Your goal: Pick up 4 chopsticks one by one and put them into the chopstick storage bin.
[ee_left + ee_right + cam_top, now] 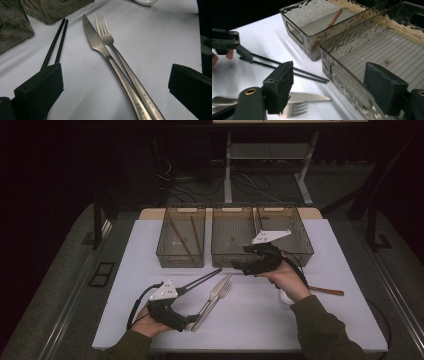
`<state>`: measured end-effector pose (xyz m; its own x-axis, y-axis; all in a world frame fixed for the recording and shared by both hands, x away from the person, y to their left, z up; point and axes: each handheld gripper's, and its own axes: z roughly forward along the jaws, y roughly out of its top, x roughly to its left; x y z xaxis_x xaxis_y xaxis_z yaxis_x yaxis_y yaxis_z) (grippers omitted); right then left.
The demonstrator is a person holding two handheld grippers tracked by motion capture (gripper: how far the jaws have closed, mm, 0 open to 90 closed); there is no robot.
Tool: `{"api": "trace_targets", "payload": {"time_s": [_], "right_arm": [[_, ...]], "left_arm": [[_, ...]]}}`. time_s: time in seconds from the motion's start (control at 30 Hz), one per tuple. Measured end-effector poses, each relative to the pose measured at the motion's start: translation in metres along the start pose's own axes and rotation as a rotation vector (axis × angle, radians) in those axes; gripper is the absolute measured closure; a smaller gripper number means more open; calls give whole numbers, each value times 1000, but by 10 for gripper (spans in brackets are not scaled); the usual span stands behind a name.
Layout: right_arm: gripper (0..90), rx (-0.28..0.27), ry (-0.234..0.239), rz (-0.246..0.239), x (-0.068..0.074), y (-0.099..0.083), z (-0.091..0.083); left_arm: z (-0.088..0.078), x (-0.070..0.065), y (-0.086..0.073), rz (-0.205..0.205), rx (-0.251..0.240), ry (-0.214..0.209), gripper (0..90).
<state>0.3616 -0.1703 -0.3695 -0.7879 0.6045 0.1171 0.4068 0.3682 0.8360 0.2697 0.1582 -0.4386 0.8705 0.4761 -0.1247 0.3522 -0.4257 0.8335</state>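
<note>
A steel knife (100, 47) and fork (106, 32) lie side by side on the white table. My left gripper (115, 75) stands open low over their handles, touching neither. Two black chopsticks (56, 42) lie just outside its left jaw. In the high view that gripper (189, 312) sits at the front left, beside the knife and fork (215, 295). My right gripper (237, 265) hovers at the front wall of the middle bin (232, 255). Its jaws stand open and empty in the right gripper view (332, 82), with the bin's near wall (342, 80) beyond them.
Three clear bins stand in a row at the back: the left bin (181, 255) holds wooden chopsticks (195, 232), and the right bin (300, 252) is behind my right hand. A wooden handle (327, 291) and a white object (286, 296) lie right of that hand.
</note>
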Motion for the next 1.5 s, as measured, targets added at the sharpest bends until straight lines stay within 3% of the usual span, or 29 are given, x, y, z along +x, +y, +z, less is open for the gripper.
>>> {"api": "trace_targets", "payload": {"time_s": [0.4,0.73,0.9,1.27,1.5], "right_arm": [[122,-14,-73,14,4,-54,-36],[122,-44,-110,32,6,-102,-70],[122,-33,-130,44,7,-122,-86],[121,-37,-125,69,8,-147,-102],[122,-41,-122,94,6,-151,-106]], "left_arm": [[0,0,0,0,0,3,0],[-2,0,1,6,-6,10,0],[-3,1,1,10,-6,17,0],[-3,8,5,19,-3,35,0],[-5,17,12,18,-17,48,0]]}}
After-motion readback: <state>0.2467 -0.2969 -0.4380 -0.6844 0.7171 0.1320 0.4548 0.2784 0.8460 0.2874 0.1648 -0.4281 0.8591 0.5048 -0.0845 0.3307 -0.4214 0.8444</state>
